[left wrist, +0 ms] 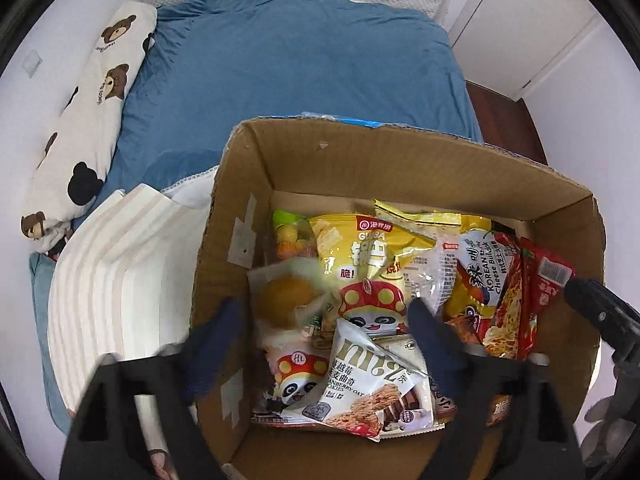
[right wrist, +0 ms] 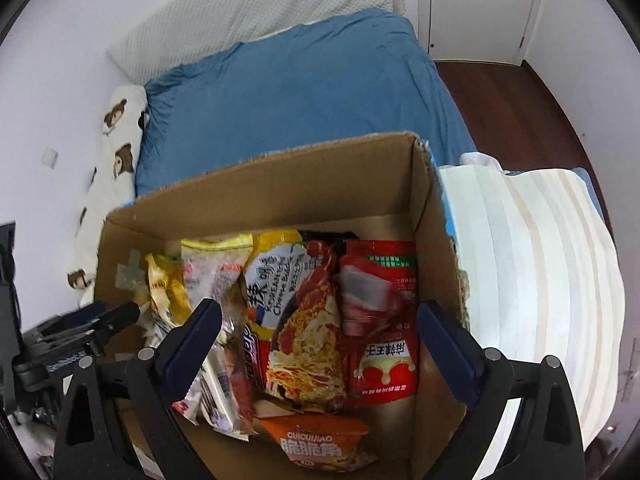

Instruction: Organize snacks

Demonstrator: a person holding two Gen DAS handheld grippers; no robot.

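both my grippers hang wide and empty over the box (left wrist: 420, 160); the noodle pack (right wrist: 304, 320) lies lengthwise straight ahead between my right gripper's (right wrist: 320, 332) fingers, nearer than my left gripper (left wrist: 324, 328).

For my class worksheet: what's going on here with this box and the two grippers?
A person holds two grippers over an open cardboard box of snack packets on a blue bed. The left gripper hangs open above a cranberry oat cookie packet; the right gripper is open around the Korean cheese noodle packet. Neither gripper holds anything yet.
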